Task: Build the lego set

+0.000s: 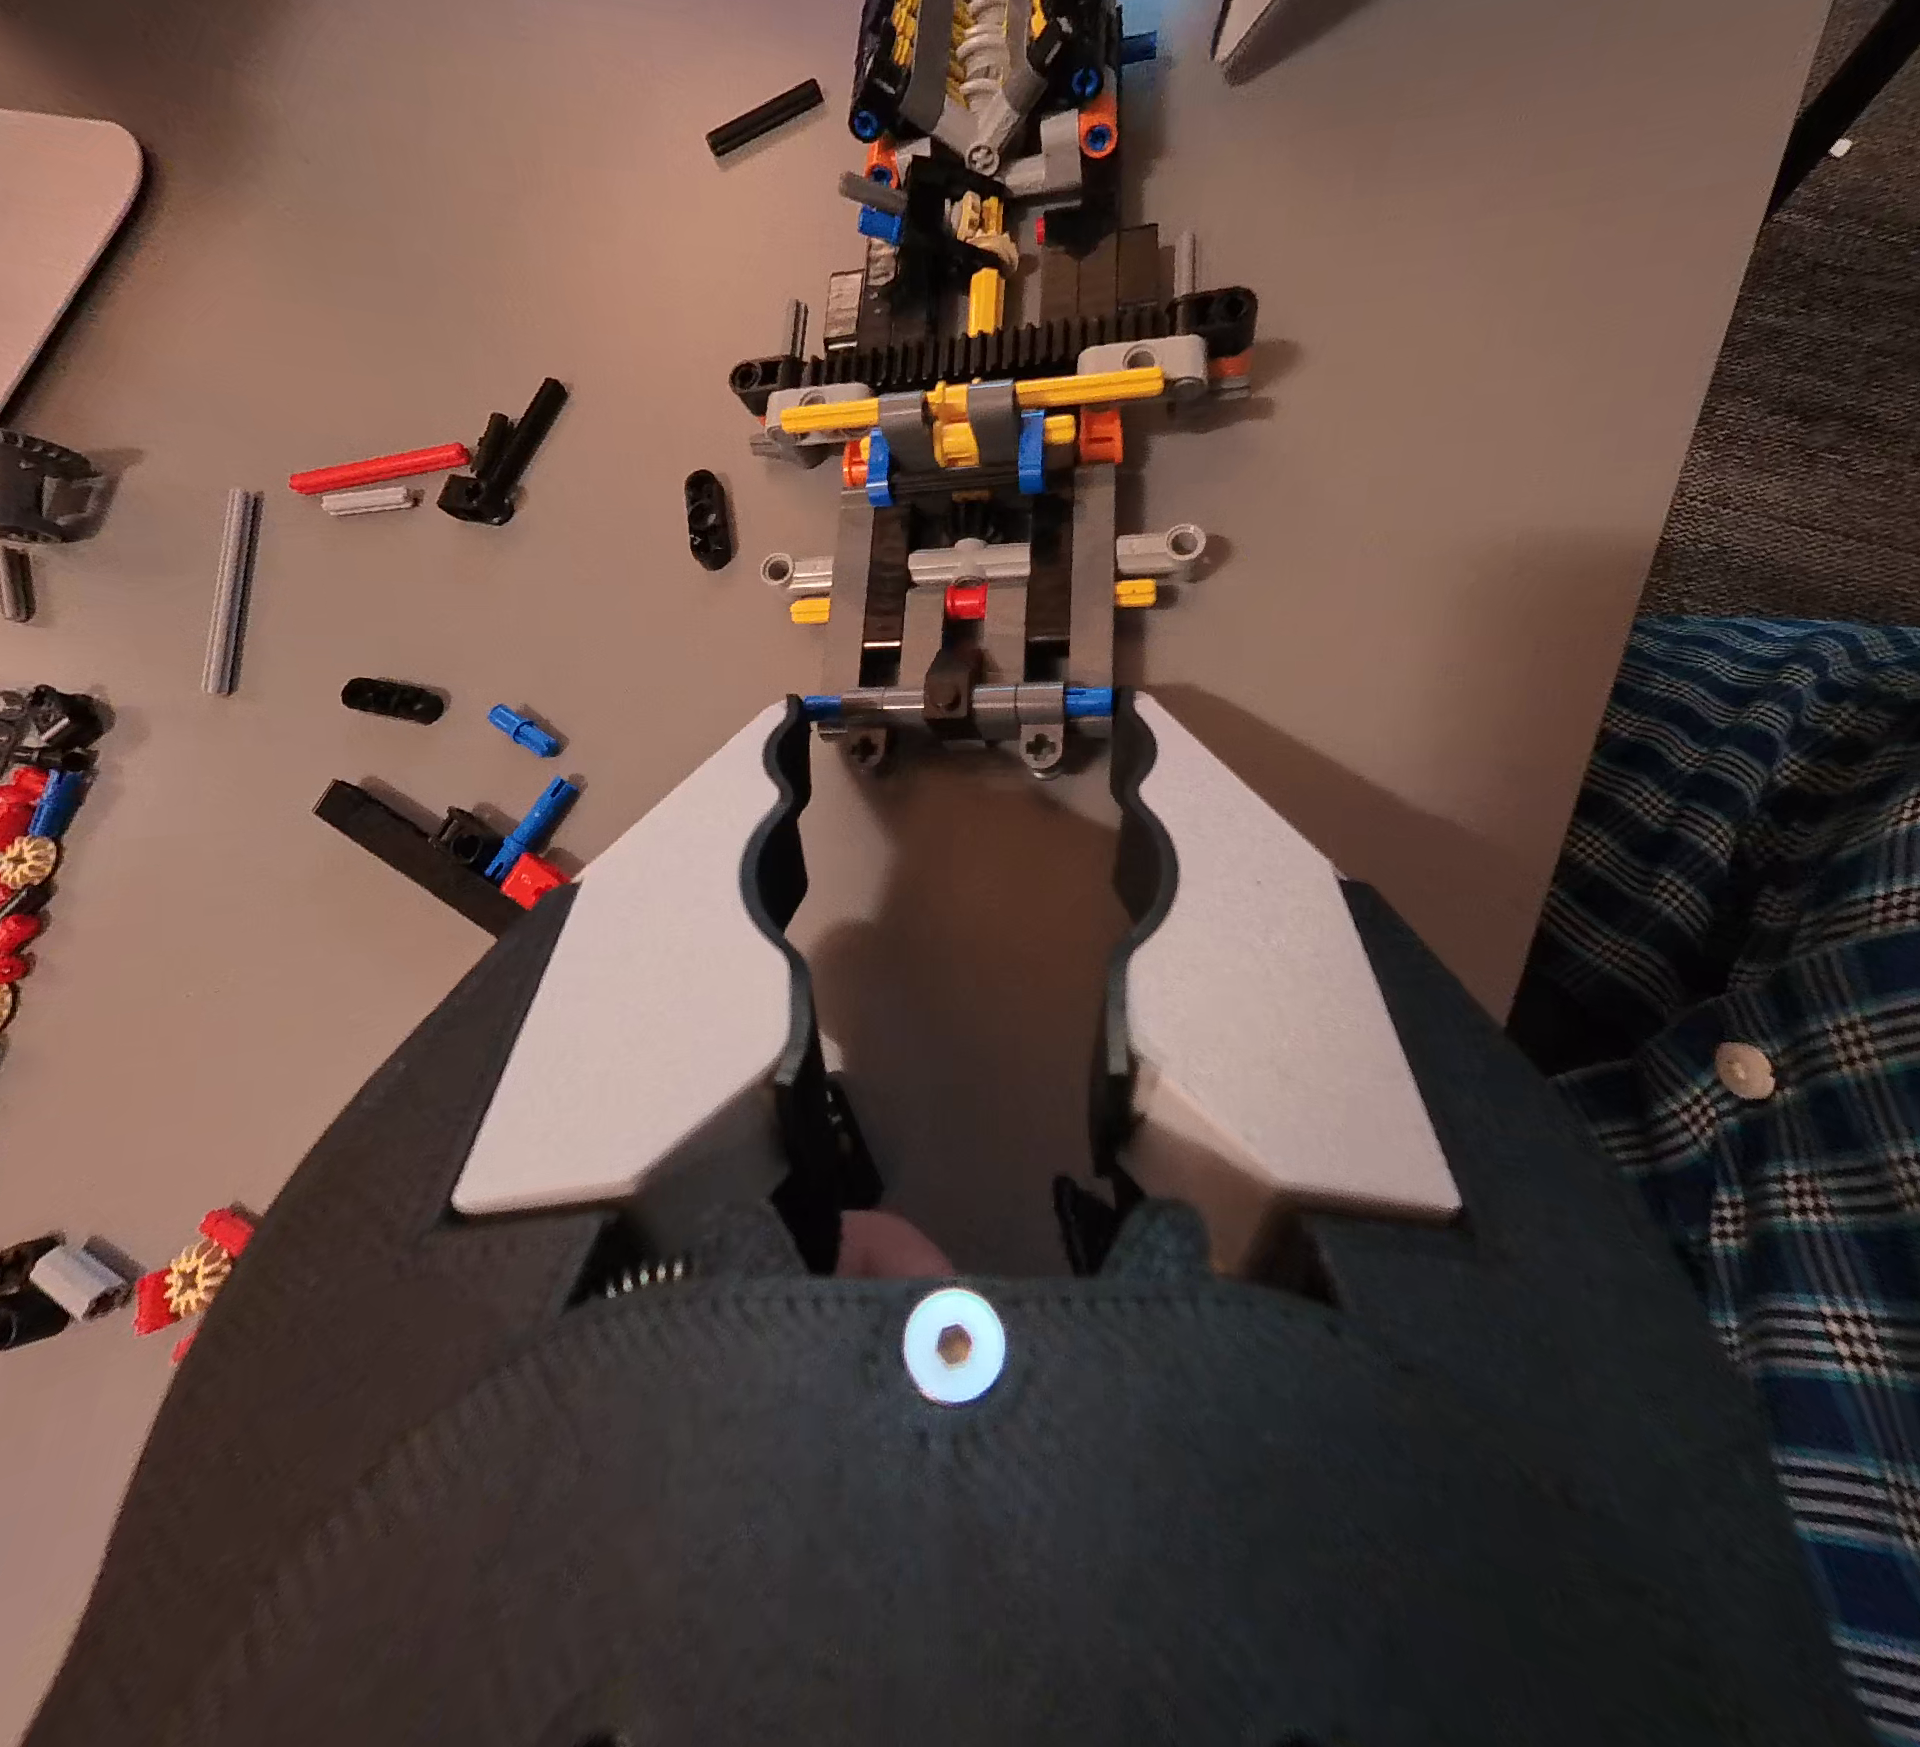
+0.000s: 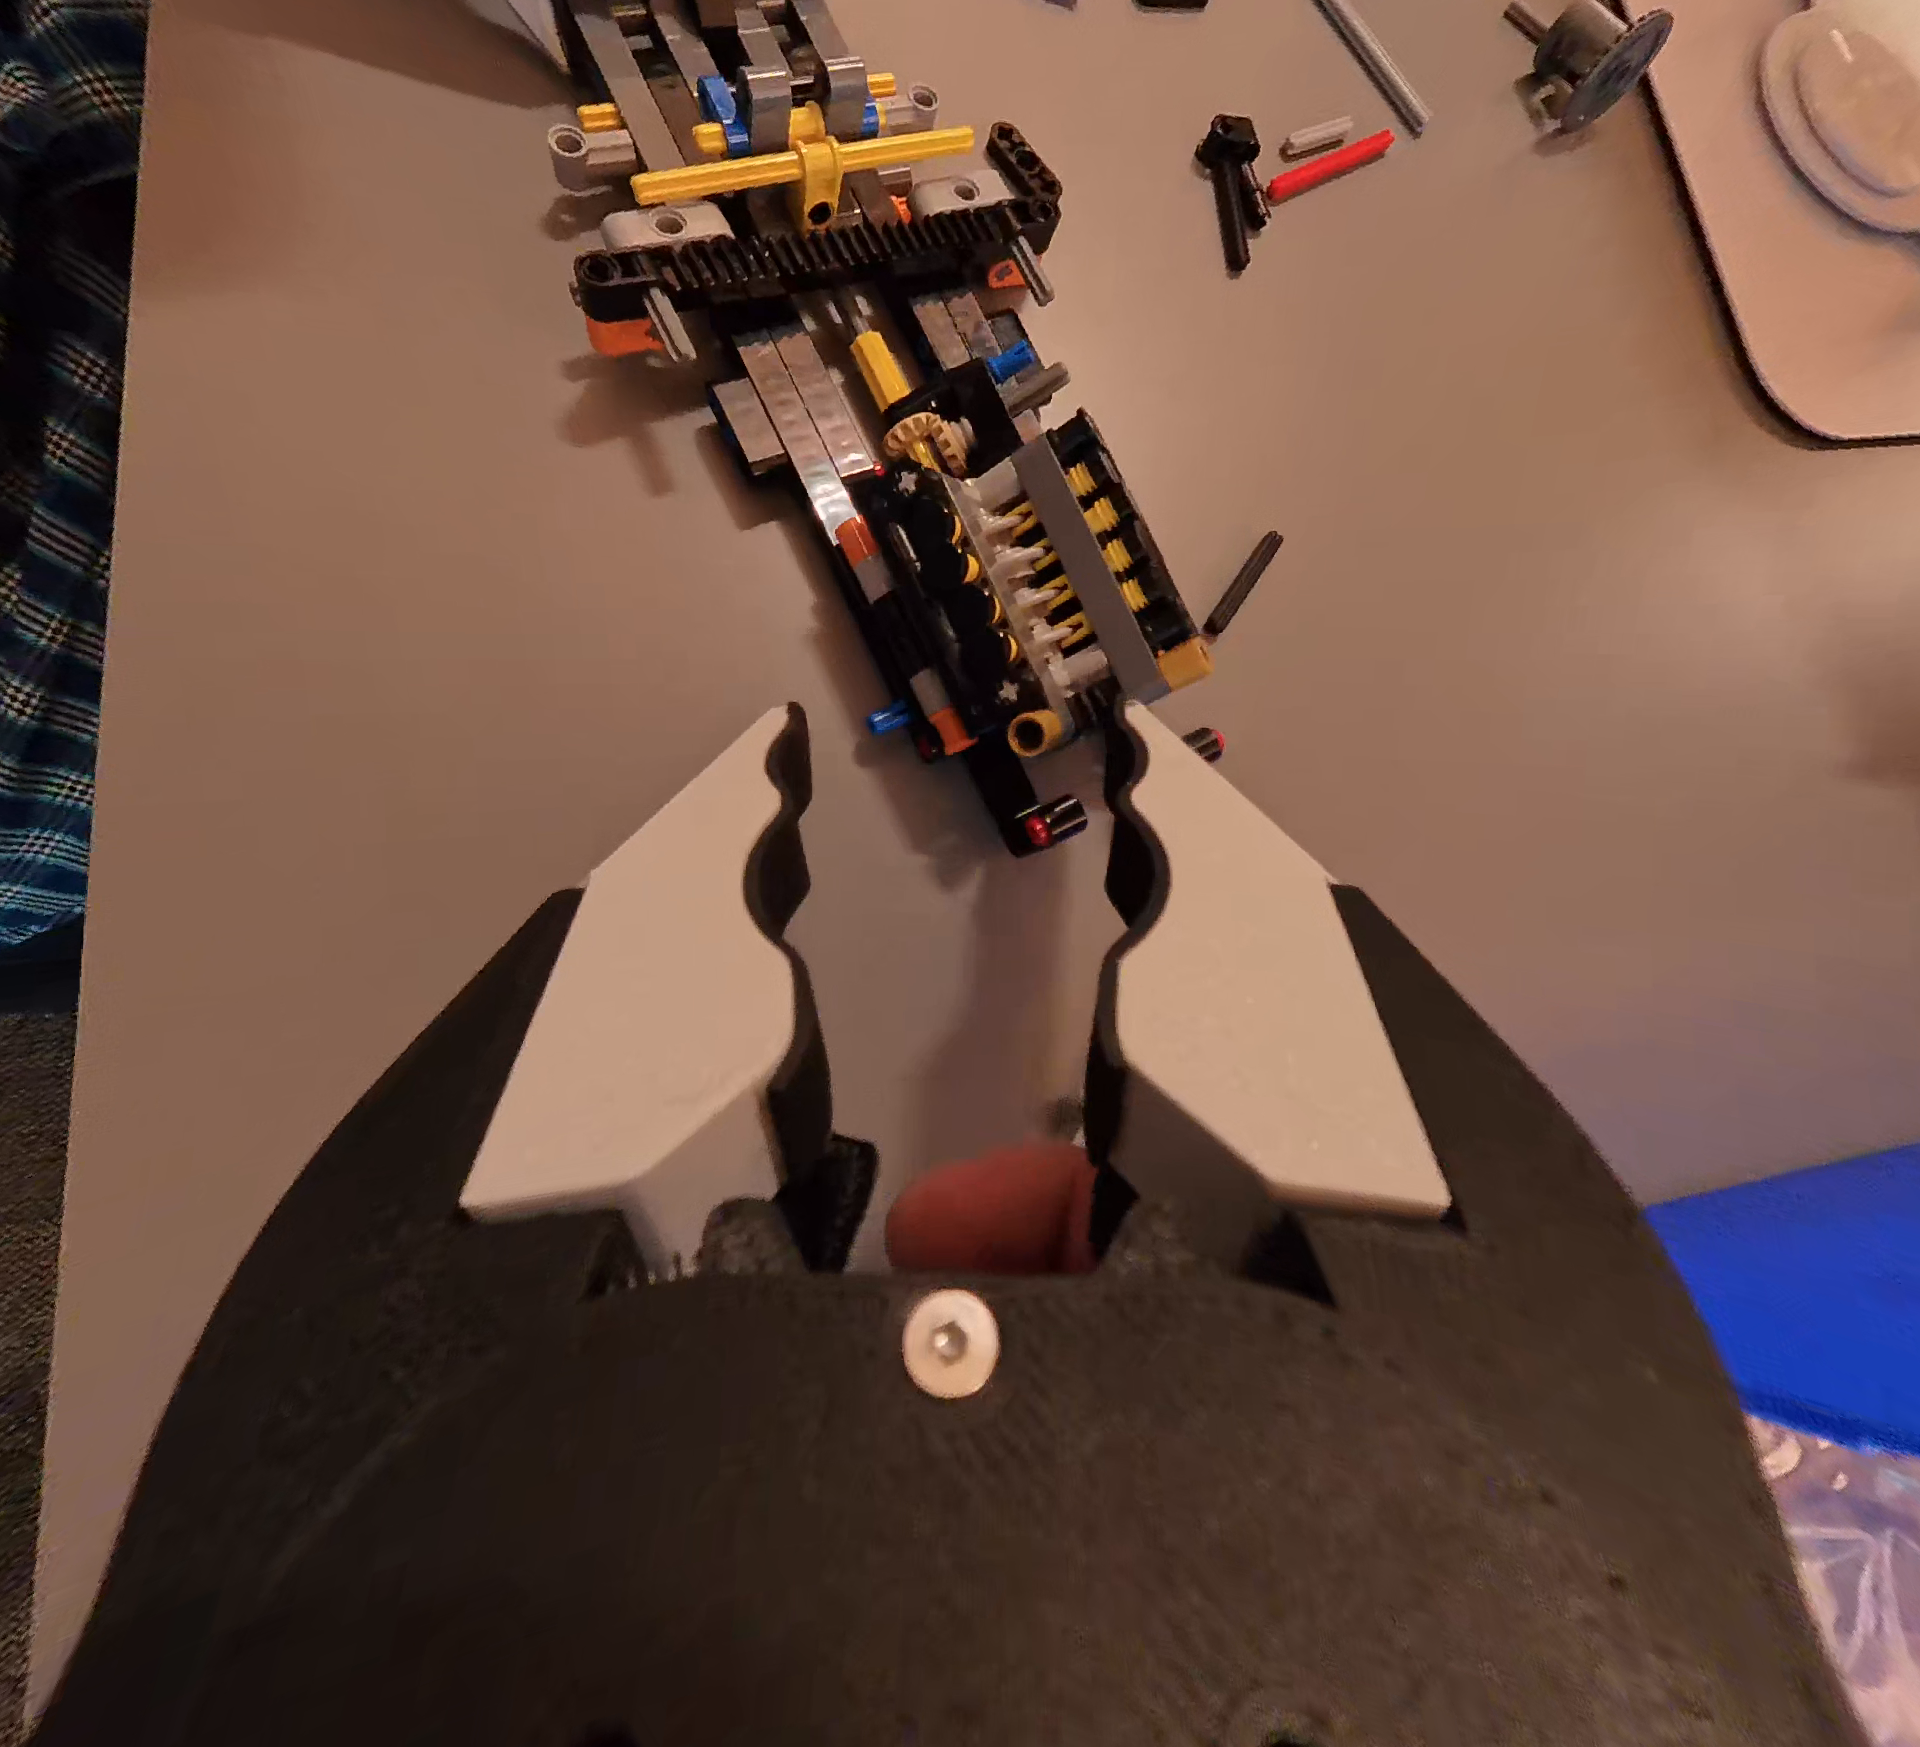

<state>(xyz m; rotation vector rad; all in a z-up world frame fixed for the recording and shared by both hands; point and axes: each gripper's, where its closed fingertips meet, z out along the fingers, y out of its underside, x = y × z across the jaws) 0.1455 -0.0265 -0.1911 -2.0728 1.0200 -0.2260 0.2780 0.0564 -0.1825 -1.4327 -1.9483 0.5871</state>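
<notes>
Bracketing the partly built Lego chassis (image 1: 971, 409) from both ends, I have the left gripper (image 1: 961, 731) at the open-frame end and the right gripper (image 2: 961, 731) at the engine end. Both sets of jaws stand wide apart and hold nothing.

Step in hand, as I judge it: steadying or repositioning the assembly before the next part goes on. The build looks roughly mid-way; loose parts lie unused on the desk (image 1: 520, 139).

Position relative to the jaws:
- Left jaws: the grey cross axle with blue pins (image 1: 961, 705) sits right at the fingertips, spanning the gap between them. I cannot tell whether the tips touch it.
- Right jaws: the black tail of the frame with red pins (image 2: 1049, 824) lies between the tips, nearer the right-hand one. The engine block (image 2: 1039, 585) is just ahead.
- Loose pieces, including a red axle (image 1: 379, 466) and a blue pin (image 1: 525, 726), lie to the left of the left jaws.

Next move, in my judgement: close the left jaws squarely on the cross axle end, and keep pressure light so pins do not pop out.

Appearance of the chassis: long and narrow, flat on the desk, black and grey beams, a black toothed rack (image 1: 987, 347) across the middle, yellow axles, blue and orange connectors.
</notes>
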